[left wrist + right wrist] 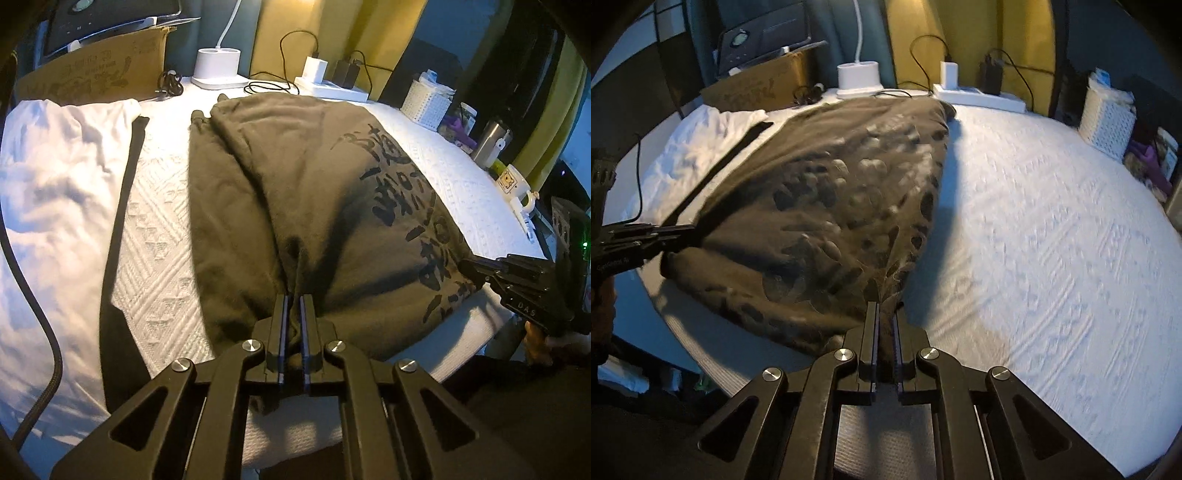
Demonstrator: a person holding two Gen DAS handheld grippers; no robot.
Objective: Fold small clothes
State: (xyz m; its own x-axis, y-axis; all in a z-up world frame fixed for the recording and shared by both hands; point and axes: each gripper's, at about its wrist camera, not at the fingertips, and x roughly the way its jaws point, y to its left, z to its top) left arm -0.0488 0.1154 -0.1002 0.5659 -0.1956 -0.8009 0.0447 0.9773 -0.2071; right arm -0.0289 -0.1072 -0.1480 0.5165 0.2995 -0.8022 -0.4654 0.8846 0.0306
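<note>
Gripping olive printed garment (295, 206) at its near hem: left gripper (294, 314) and right gripper (885, 321) both clamped on bunched cloth, garment lying ahead on white bedcover (1052, 221); risk: uneven pulling is skewing the fold, thin pinch slipping

Olive t-shirt (820, 206): the black print is smeared by motion blur in the right wrist view and cannot be read.
White garment (55, 206): it is cut off by the left edge of the left wrist view.
White basket (1108, 118): the contents are too small to be told.
Right gripper (471, 267): its fingertips are hidden against the shirt corner in the left wrist view.
</note>
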